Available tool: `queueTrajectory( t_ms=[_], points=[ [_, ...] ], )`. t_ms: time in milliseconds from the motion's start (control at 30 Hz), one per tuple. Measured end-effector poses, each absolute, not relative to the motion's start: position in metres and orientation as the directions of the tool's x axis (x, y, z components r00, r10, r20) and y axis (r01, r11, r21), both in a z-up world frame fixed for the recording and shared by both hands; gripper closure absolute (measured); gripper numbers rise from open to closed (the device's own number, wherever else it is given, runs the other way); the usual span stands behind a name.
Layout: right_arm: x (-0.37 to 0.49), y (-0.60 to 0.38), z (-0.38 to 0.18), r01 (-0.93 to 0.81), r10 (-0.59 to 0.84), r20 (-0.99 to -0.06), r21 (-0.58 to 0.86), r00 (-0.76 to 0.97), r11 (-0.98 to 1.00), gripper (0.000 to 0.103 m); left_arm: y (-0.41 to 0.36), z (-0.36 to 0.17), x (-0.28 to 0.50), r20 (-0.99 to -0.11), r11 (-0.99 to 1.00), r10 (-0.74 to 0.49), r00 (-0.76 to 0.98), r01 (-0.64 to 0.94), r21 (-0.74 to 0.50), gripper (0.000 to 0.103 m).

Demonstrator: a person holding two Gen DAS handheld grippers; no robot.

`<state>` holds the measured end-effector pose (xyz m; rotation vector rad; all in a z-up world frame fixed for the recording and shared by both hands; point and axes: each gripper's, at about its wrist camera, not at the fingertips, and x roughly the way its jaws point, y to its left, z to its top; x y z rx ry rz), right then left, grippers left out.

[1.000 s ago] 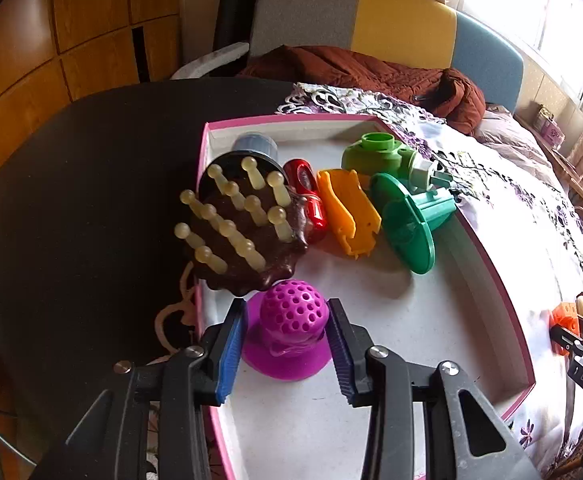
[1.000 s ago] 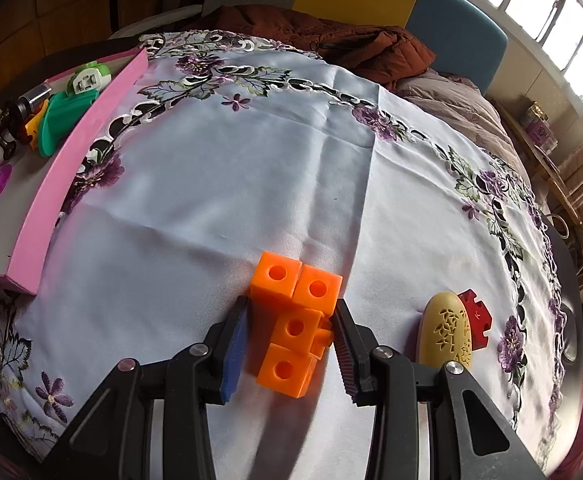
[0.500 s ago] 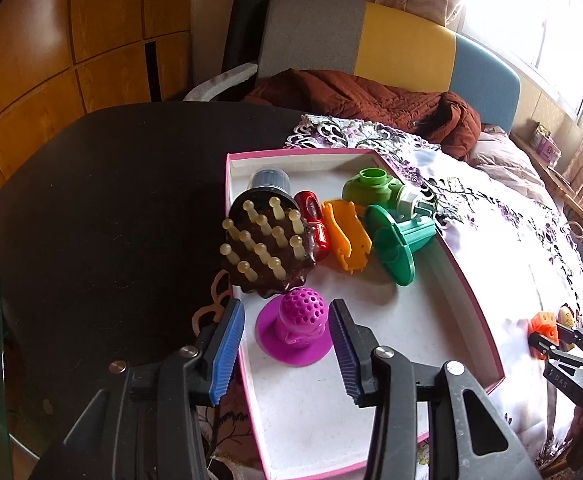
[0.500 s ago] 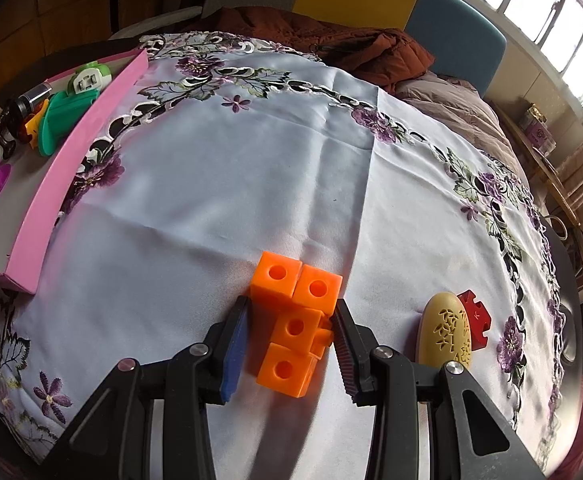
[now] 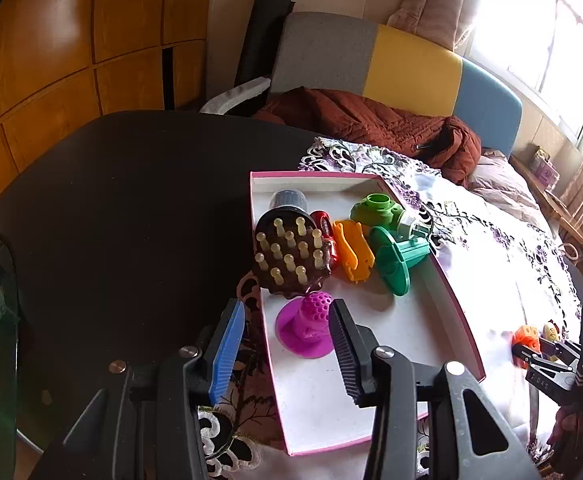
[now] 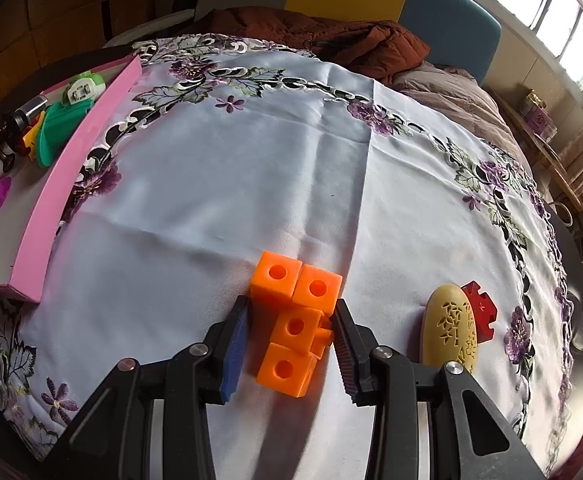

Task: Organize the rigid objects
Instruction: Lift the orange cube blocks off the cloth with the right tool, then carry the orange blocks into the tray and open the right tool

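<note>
Two steps are in hand at once. In the left wrist view, the left gripper [image 5: 287,340] is seen with its fingers spread and nothing between the pads; the purple perforated toy [image 5: 306,328] stands free on the floor of the pink-rimmed tray [image 5: 457,312], beyond and below the fingertips. It is judged to be placed – set beside the brown peg brush [image 5: 289,258], with the orange piece [image 5: 353,250] and the green funnel-shaped part [image 5: 395,260] further along.

In the right wrist view, the right gripper [image 6: 289,334] is held over the orange block cluster [image 6: 295,316] on the embroidered tablecloth [image 6: 251,152]. The fingers straddle the cluster's narrow middle; the right pad appears to touch the small side peg, while a sliver of gap shows by the blue pad [image 6: 237,344], so a firm pinch cannot be confirmed (only partly closed, at best).

The next move is judged to call for the grip to be closed fully, then a lift and a carry leftward over the pink wall into the tray's bare near end. The yellow oval case [image 6: 453,330] and red puzzle piece [image 6: 481,310] lie just beside – not yet collected.
</note>
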<state>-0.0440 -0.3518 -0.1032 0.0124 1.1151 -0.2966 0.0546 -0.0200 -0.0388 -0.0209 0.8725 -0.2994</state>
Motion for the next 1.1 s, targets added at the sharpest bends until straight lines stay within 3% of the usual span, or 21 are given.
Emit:
queueTrajectory(
  t_ms=[233,700,733,1100],
  points=[
    [-0.044,-0.359,-0.104,0.283,-0.189,-0.900,-0.077,0.393,0.956,0.063,-0.008,-0.039,0.049,-0.748,0.958,-0.277,0.604,0.234,-0.165,0.059],
    [-0.045,-0.353,-0.103,0.289,-0.223,-0.891,-0.110,0.396,0.951,0.063,0.015,-0.055,0.043,-0.766,0.966,-0.255,0.590,0.183,-0.181,0.059],
    [-0.046,-0.354,-0.102,0.295,-0.221,-0.891,-0.104,0.397,0.950,0.071,0.016,-0.056,0.043,-0.766,0.967,-0.255,0.590,0.180,-0.183,0.059],
    [-0.045,-0.355,-0.092,0.352,-0.202,-0.883,-0.045,0.423,0.935,0.077,0.035,-0.068,0.041,-0.781,0.970,-0.242,0.575,0.128,-0.206,0.059]
  ],
)
